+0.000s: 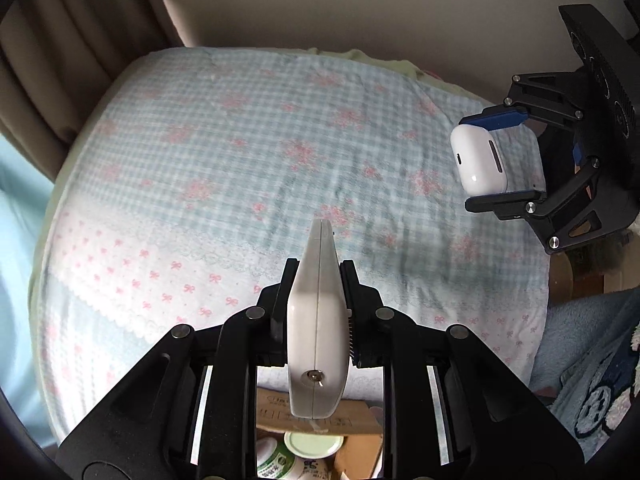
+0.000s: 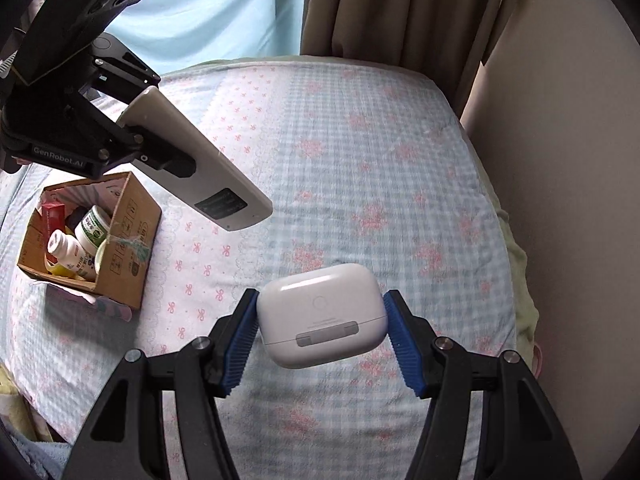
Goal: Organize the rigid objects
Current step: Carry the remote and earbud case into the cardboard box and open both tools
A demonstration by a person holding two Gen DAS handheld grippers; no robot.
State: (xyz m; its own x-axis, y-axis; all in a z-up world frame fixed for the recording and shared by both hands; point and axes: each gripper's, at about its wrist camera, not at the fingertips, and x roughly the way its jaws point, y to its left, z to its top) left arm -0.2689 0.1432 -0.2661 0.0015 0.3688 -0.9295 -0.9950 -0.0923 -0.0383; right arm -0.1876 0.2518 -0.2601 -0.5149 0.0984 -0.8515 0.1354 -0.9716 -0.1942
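Slippage looked the main risk. Above the bed, the left gripper was clenched on a white remote near its rear end, so most of its length stuck out unsupported and could pivot loose. The right gripper clasped a smooth white earbud case by its rounded sides, which might squirt free. Both hung beyond the cardboard box, already crowded with bottles, so a careless drop could bounce out.

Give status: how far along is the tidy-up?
Done: bottles already sit in the cardboard box. In hand: left tongs shut on the white remote, right tongs shut on the white earbud case. Left: drop both in the box.
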